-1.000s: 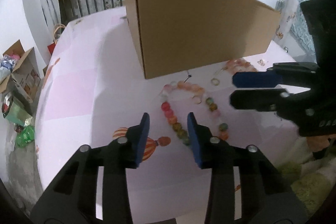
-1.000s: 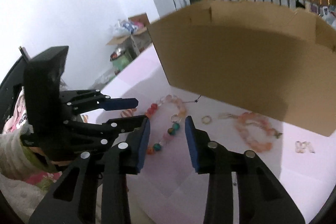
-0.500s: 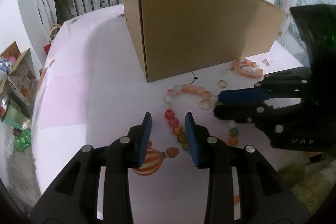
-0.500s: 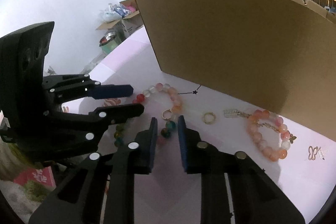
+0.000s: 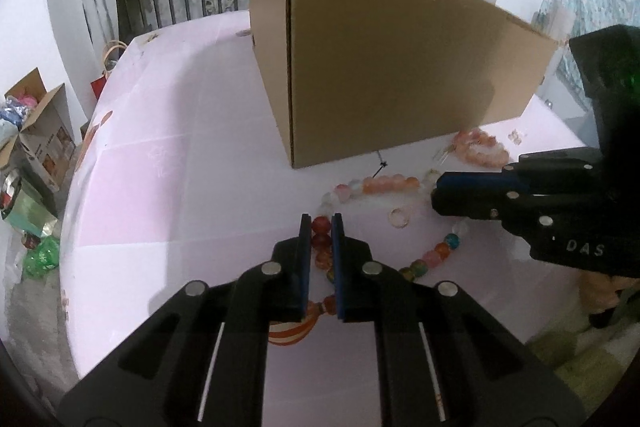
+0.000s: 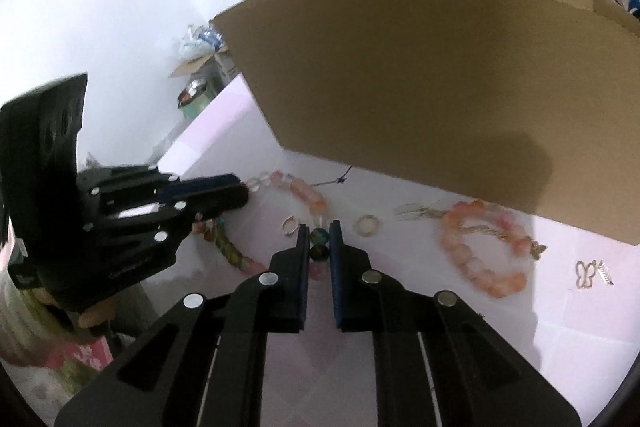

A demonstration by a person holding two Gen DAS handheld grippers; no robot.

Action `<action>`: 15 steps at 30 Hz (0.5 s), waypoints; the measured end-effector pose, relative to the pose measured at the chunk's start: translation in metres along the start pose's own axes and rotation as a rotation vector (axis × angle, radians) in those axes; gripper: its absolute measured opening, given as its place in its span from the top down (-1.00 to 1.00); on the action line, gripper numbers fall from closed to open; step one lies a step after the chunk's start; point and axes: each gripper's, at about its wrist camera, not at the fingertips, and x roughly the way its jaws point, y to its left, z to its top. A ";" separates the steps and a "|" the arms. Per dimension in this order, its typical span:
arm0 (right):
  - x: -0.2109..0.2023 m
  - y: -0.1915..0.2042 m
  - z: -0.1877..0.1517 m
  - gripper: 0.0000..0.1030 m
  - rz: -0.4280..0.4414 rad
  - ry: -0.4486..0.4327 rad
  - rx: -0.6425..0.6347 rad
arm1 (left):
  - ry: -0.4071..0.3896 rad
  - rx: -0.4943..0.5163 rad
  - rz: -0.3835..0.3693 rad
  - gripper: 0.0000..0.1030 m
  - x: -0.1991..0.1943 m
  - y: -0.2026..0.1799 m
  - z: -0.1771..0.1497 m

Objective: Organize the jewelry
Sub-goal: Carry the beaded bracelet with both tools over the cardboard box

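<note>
A necklace of mixed-colour beads (image 5: pixel 390 183) lies in a loop on the pink tablecloth (image 5: pixel 160 187), in front of a cardboard box (image 5: pixel 400 75). My left gripper (image 5: pixel 321 223) is closing on the loop's left side, its pads against the red beads. It enters the right wrist view from the left (image 6: pixel 240 190). My right gripper (image 6: pixel 319 233) is closing on the loop's right side, with a teal and a dark bead pressed between its pads. It reaches in from the right in the left wrist view (image 5: pixel 436 193). The necklace (image 6: pixel 304 193) still rests on the cloth.
A pink bead bracelet (image 6: pixel 484 255) lies right of the necklace, with a small ring (image 6: pixel 367 225), a second ring (image 6: pixel 289 225), a silver clip (image 6: pixel 412 211) and a butterfly charm (image 6: pixel 585 273). The box wall (image 6: pixel 420 87) stands close behind. Open boxes and bags sit on the floor at left (image 5: pixel 36 143).
Both grippers came down onto the necklace and drew their jaws in from wide apart to tight around its beads, the left on the red beads, the right on the teal ones.
</note>
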 end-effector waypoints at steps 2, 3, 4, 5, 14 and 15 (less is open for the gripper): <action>0.000 0.002 0.006 0.81 -0.002 -0.016 0.003 | -0.012 0.000 -0.010 0.84 -0.004 -0.002 0.004; -0.003 0.002 0.008 0.81 -0.001 -0.026 0.003 | -0.017 0.001 -0.011 0.84 -0.005 -0.003 0.005; -0.004 0.005 0.007 0.81 -0.001 -0.034 0.003 | -0.025 0.004 -0.011 0.84 -0.008 -0.004 0.006; -0.006 0.005 0.009 0.81 0.000 -0.043 0.003 | -0.032 0.007 -0.011 0.84 -0.010 -0.006 0.008; -0.025 0.012 0.016 0.81 0.013 -0.117 0.006 | -0.087 0.031 -0.008 0.84 -0.035 -0.016 0.025; -0.029 0.013 0.016 0.81 0.016 -0.129 0.005 | -0.092 0.033 -0.007 0.84 -0.038 -0.018 0.026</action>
